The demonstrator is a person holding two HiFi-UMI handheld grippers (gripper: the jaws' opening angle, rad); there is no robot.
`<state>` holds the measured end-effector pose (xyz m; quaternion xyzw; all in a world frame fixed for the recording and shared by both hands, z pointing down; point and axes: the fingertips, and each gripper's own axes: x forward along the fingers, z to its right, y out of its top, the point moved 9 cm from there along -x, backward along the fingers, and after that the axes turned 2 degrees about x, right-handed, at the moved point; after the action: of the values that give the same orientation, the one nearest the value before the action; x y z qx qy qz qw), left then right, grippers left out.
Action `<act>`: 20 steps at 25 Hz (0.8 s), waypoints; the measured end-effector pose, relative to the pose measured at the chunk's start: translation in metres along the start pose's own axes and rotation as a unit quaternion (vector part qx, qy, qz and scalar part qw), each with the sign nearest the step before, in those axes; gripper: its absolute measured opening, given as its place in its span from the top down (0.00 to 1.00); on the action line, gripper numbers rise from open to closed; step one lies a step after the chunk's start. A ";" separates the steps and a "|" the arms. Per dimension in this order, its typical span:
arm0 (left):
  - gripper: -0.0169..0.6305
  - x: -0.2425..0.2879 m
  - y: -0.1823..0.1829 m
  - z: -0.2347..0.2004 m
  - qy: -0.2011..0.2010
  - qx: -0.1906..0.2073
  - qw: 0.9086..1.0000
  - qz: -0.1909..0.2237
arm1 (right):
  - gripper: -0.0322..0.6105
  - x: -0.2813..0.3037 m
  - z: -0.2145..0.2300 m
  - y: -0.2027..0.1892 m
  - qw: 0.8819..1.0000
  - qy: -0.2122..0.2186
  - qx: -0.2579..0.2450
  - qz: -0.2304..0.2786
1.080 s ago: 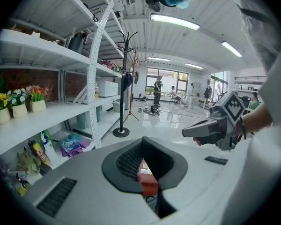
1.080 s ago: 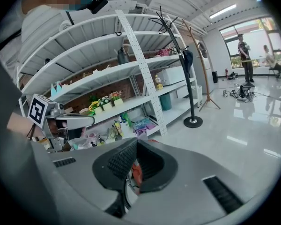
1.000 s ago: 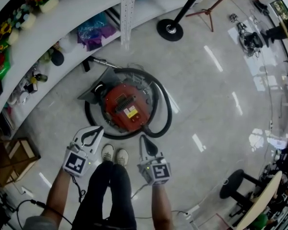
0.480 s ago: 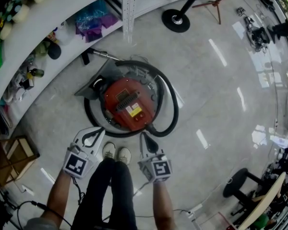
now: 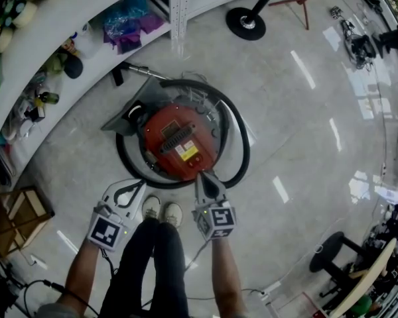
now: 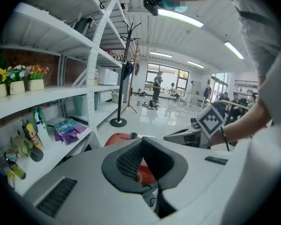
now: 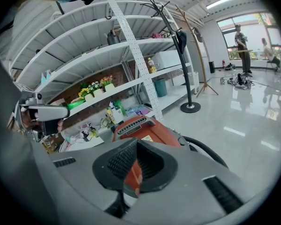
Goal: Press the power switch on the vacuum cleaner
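Round red vacuum cleaner [image 5: 179,141] ringed by black hose [image 5: 245,152].

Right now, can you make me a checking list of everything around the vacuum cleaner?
Surface: shiny pale floor, with light streaks.
Job's things: red vacuum cleaner on the floor, black hose looped around it.
Clutter: purple bag on the white shelf.
Grippers: left gripper shut, empty, near the shoes; right gripper shut, empty, tip at the vacuum cleaner's near edge, contact unclear.
Cables: black cable on the floor.
Surroundings: coat stand base, black stool.
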<state>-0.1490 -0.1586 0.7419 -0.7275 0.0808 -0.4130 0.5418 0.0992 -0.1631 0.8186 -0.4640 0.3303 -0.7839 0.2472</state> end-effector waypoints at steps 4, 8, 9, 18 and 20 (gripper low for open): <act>0.96 -0.001 -0.001 0.001 0.000 0.000 1.000 0.002 | 0.93 0.010 0.004 -0.003 1.000 -0.002 0.005 -0.006; 0.96 -0.002 -0.001 -0.001 0.002 0.001 1.000 0.008 | 0.93 0.019 0.009 -0.011 1.000 -0.004 0.011 -0.016; 0.96 -0.002 -0.001 -0.001 0.003 0.001 1.000 0.010 | 0.93 0.022 0.011 -0.013 1.000 -0.005 0.011 -0.017; 0.96 -0.002 -0.001 0.001 0.003 0.002 1.000 0.007 | 0.93 0.039 0.027 -0.024 0.999 -0.025 0.020 -0.022; 0.96 -0.002 -0.001 0.001 0.003 0.002 1.000 0.008 | 0.93 0.042 0.028 -0.021 0.999 -0.025 0.022 -0.017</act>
<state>-0.1503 -0.1567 0.7416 -0.7244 0.0873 -0.4113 0.5463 0.1038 -0.1860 0.8679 -0.4833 0.2986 -0.7834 0.2523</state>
